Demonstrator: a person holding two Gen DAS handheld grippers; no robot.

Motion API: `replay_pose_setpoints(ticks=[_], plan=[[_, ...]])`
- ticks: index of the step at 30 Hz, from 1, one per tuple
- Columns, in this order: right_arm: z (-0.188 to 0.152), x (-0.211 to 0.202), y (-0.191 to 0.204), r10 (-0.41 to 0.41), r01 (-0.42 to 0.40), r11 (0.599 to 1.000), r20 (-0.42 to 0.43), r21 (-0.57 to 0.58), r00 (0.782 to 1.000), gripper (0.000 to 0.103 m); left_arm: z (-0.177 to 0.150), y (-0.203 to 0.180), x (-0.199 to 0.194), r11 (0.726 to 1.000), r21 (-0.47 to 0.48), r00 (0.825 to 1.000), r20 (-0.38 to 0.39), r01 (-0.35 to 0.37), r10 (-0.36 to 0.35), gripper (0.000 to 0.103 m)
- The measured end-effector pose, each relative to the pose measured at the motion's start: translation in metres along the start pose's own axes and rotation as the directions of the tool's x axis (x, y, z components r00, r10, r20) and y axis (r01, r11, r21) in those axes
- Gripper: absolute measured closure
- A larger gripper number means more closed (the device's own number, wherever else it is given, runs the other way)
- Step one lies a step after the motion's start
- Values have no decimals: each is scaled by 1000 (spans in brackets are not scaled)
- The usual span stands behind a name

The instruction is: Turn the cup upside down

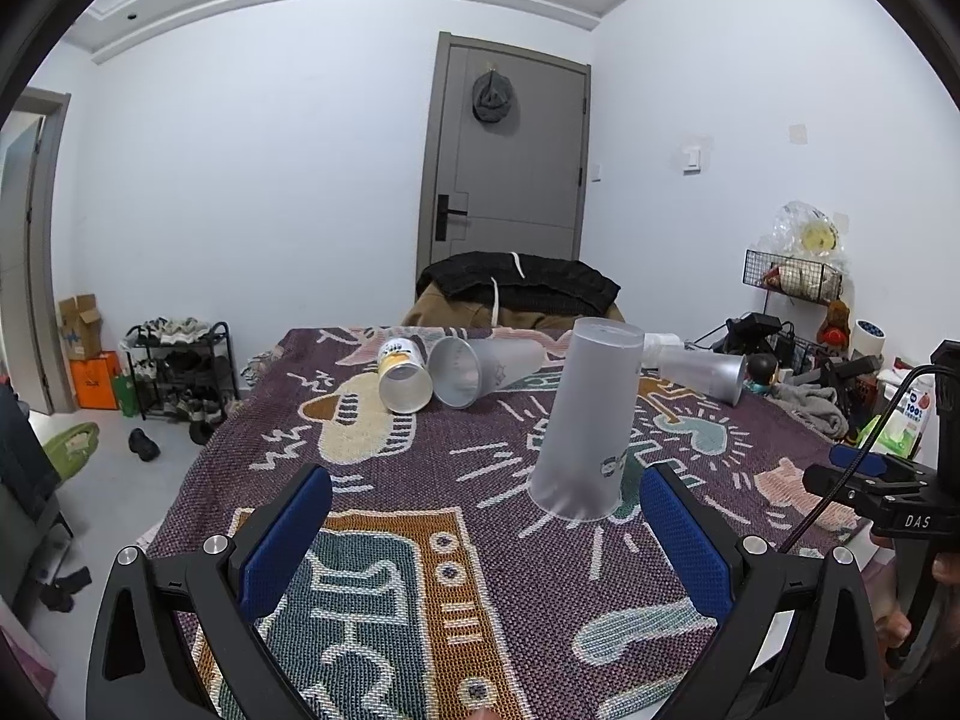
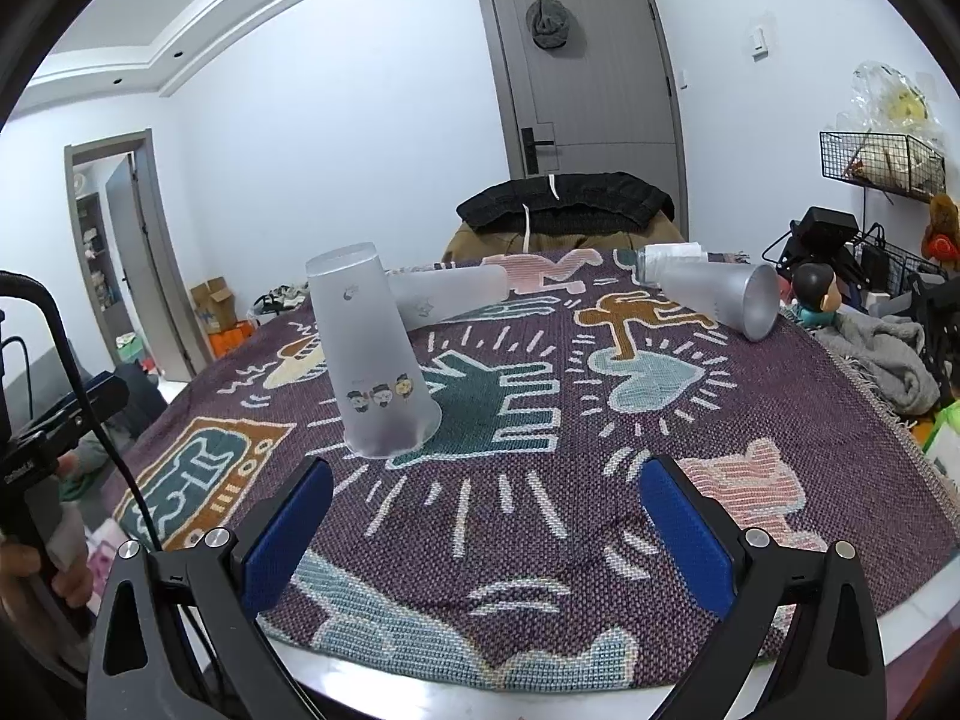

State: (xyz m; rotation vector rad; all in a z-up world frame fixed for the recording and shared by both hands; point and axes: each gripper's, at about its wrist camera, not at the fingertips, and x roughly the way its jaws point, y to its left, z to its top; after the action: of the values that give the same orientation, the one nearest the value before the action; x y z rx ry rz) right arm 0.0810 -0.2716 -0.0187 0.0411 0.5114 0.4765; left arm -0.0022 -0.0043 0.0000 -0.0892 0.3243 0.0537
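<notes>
A frosted plastic cup (image 1: 585, 420) stands upside down, mouth on the patterned cloth; it also shows in the right wrist view (image 2: 375, 360) with small cartoon faces on it. My left gripper (image 1: 486, 531) is open and empty, just short of the cup and a little left of it. My right gripper (image 2: 486, 525) is open and empty, with the cup ahead to its left. Further back a second frosted cup (image 1: 480, 369) lies on its side, and a third frosted cup (image 2: 714, 294) lies on its side at the right.
A small yellow-printed cup (image 1: 402, 375) lies on its side beside the second cup. The table (image 2: 420, 684) is covered by a purple woven cloth (image 2: 540, 468). A chair with dark clothes (image 2: 564, 204) stands behind the table. Clutter and a grey cloth (image 2: 876, 360) crowd the right edge.
</notes>
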Motion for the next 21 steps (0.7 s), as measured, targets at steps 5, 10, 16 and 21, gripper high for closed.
replay_pose_setpoints(ticks=[5, 10, 16, 21], plan=[[-1, 1, 0, 1, -1, 1000, -4, 1, 1000, 0, 0, -1, 1, 1000, 3, 1000, -1, -11, 11, 0], [-1, 1, 1, 2, -2, 1000, -6, 1, 1000, 0, 1, -2, 1, 1000, 4, 1000, 5, -14, 14, 0], [-2, 2, 2, 1, -1, 1000, -9, 0, 1000, 0, 0, -3, 1, 1000, 4, 1000, 8, -13, 13, 0], [-3, 3, 4, 2, -3, 1000, -14, -4, 1000, 0, 0, -3, 0, 1000, 5, 1000, 7, -14, 14, 0]])
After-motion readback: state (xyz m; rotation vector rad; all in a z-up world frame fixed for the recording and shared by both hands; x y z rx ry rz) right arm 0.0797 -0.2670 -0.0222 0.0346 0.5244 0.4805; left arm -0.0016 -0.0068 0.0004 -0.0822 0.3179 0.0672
